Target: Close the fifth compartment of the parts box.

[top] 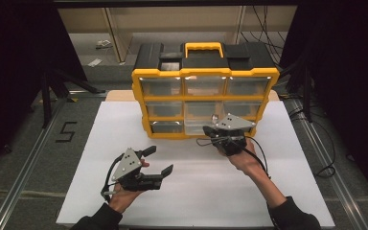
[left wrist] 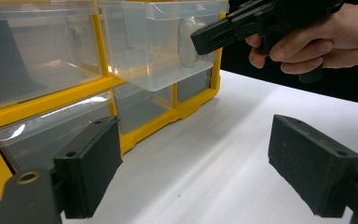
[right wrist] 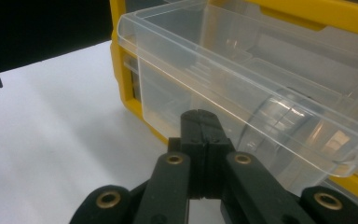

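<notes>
Protruding from the yellow-framed organiser cabinet [top: 204,103], a clear plastic drawer [right wrist: 242,88] sits just ahead of the right hand-held gripper [right wrist: 200,122], clenched, empty; left hand-held gripper [left wrist: 196,163] released.

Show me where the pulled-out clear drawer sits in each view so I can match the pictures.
High view: the clear drawer is in the bottom row, middle, just left of the right gripper.
Left gripper view: upper centre, with the right gripper's shut jaws at its round front pull.
Right gripper view: across the upper right, just beyond the shut jaws.
Shared landmark: the yellow cabinet frame around the drawers.
</notes>
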{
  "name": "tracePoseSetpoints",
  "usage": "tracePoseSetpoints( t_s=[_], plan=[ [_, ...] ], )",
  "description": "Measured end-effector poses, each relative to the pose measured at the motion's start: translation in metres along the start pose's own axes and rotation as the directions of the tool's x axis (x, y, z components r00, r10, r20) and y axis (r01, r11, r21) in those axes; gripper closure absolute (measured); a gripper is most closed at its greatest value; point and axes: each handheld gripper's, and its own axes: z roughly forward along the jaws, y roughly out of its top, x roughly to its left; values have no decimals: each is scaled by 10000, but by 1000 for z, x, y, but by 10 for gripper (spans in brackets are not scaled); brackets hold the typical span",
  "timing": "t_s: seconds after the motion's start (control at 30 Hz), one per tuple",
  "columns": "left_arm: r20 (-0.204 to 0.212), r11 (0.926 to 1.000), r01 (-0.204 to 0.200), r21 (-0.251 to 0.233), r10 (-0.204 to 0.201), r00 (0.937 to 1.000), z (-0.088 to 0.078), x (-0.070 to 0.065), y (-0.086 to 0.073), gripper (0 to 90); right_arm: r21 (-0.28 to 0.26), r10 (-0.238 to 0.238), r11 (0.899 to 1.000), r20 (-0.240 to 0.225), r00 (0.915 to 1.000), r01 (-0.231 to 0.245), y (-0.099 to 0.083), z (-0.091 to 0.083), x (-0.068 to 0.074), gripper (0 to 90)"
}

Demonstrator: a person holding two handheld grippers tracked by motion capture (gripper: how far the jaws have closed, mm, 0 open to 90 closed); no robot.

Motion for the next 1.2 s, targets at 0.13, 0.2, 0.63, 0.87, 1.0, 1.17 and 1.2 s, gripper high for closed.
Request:
tracePoseSetpoints(
  t_s=[0.13, 0.2, 0.63, 0.87, 1.0, 1.17, 1.2],
  plan=[
    [-6, 10000, -3, -7, 3, 10000, 0, 1, 0, 167, -65, 63, 10000, 13, 10000, -62, 1, 2, -1, 900],
    [-15, 10000, -13, -15, 13, 10000, -1, 1, 0, 168, -73, 47, 10000, 27, 10000, -47, 2, 3, -1, 900],
    [-14, 10000, -11, -10, 11, 10000, 0, 1, 0, 168, -216, 64, 9997, 241, 9997, -59, 4, 9, -6, 900],
    [-29, 10000, -25, -12, 25, 10000, -1, 1, 0, 167, -293, 121, 9995, 389, 9992, -110, 5, 13, -10, 900],
    [-23, 10000, -4, 12, 4, 10000, 0, 1, 0, 167, -343, 108, 9994, 429, 9990, -94, 5, 15, -12, 900],
    [-42, 10000, 24, -10, -24, 10000, 0, 1, 0, 167, -345, 87, 9994, 494, 9987, -70, 6, 17, -13, 900],
    [-40, 10000, 17, -9, -17, 10000, 0, 1, 0, 168, -358, 80, 9993, 516, 9986, -62, 6, 17, -13, 900]
  ],
)
